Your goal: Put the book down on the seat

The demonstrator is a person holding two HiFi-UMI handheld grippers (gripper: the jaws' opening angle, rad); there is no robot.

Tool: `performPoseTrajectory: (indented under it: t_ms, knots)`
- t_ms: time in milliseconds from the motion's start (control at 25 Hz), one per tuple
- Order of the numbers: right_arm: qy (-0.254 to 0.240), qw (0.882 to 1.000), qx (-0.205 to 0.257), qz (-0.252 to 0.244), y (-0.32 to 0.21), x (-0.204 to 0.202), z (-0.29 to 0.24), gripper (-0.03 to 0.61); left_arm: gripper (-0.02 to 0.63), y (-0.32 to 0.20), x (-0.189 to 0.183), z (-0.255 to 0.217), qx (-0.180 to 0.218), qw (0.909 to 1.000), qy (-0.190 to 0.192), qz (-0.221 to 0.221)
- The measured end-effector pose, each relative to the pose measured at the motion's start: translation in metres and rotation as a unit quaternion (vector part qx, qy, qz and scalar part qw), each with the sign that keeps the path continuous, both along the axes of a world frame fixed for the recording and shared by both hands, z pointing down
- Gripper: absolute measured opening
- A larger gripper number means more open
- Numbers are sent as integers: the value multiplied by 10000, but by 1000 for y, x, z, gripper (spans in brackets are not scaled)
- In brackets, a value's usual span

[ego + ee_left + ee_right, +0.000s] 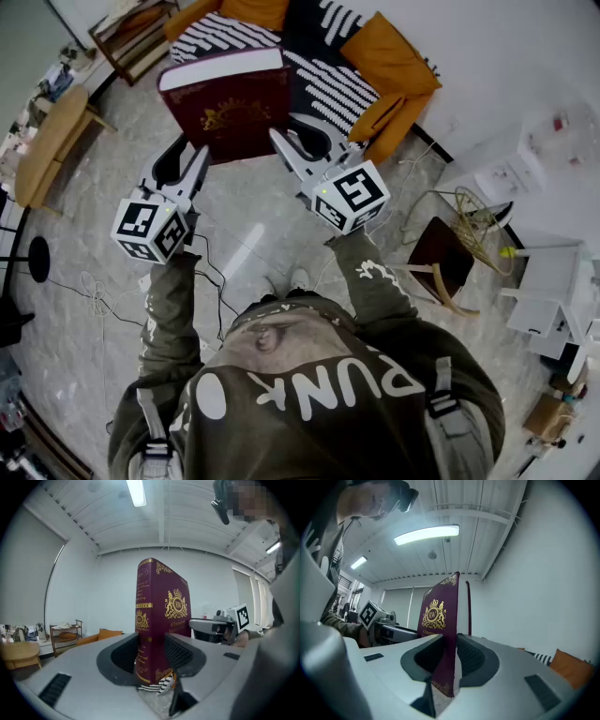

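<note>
Thick maroon hardcover book with gold crest held off the floor, left gripper clamped across its spine end, right gripper gripping its opposite edge, orange upholstered seat with striped black-and-white cushion just beyond

Spine lettering on the book is too small to read; jaws hide its foot

The book is showing gold letters "RW" inside a crest on its dark red cover; its smaller gold lines are coming out too blurred to read. The sweatshirt is showing "PUNK" in white.
</note>
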State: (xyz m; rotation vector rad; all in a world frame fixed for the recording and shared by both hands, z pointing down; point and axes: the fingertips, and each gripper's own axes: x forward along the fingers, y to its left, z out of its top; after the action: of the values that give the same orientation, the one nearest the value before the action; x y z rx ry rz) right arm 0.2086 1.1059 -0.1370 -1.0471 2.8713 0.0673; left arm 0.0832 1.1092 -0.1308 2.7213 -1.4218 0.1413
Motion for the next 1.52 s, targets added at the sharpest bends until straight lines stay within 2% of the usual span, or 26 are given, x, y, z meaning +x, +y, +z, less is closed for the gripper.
performPoseTrajectory:
  t_ms: [400, 1000, 1520]
  knots:
    - [43, 10000, -48, 47, 0, 0, 1, 100, 167, -1, 0, 0, -27, 10000, -13, 19]
    - [24, 9996, -56, -262, -5, -2, 9, 109, 168, -4, -2, 12, -119, 9999, -11, -93]
    - [18, 9986, -107, -513, -33, 26, 17, 109, 167, -25, 27, 19, -202, 9991, -67, -356]
